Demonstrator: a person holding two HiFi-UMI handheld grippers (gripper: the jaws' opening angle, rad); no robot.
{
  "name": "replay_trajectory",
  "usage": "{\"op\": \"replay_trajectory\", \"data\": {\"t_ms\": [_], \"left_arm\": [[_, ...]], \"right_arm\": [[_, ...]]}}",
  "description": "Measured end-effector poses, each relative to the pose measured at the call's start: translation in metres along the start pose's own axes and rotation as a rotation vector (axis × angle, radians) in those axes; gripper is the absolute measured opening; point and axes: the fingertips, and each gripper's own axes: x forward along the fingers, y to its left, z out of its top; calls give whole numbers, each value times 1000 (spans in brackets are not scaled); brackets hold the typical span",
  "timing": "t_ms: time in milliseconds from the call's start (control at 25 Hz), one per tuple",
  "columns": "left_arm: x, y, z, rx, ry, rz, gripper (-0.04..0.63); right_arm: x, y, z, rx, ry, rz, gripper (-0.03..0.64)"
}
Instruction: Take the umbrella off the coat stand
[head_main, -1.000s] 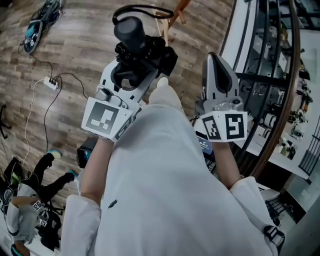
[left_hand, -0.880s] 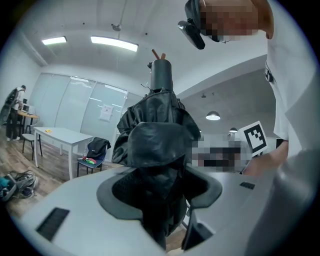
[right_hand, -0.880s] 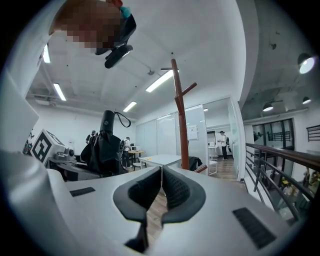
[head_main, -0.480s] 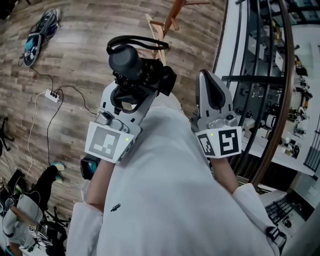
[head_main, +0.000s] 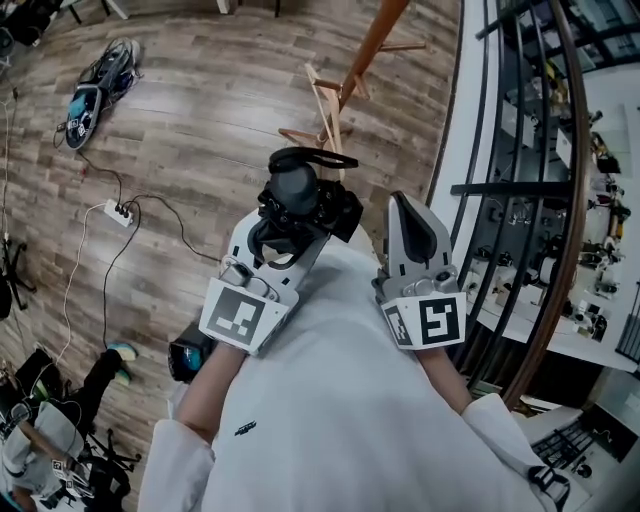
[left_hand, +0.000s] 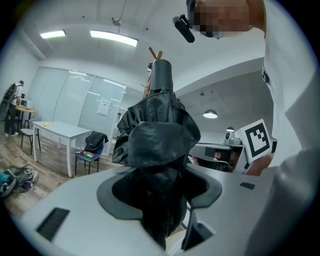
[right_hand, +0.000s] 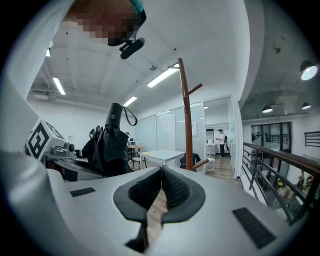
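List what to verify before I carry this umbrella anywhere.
1. Grip: the left gripper is closed on the folded umbrella: ok.
2. Umbrella off the coat stand: the stand is apart from it, nothing links them: ok.
3. Right gripper free: jaws shut, nothing between them: ok.
4. Wrist strap: it loops free at the handle, caught on nothing: ok.
5. Canopy tie fastened: cannot tell.
6. Floor path: a power strip and its cable lie to the left: probably not ok for walking that way.
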Motion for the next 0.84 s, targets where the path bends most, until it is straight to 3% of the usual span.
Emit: {"op": "replay_trajectory", "data": {"t_ms": [120, 240, 840], "left_arm": [[-6, 0, -7, 6, 40, -2, 236], [-10, -1, -2, 8, -3, -10, 236], [-24, 2, -8, -14, 5, -35, 236]], "right_arm": [[-2, 5, 0, 7, -2, -1, 34], [-3, 10, -2, 19, 2, -8, 34], [-2, 18, -11, 35, 24, -32, 34]]}}
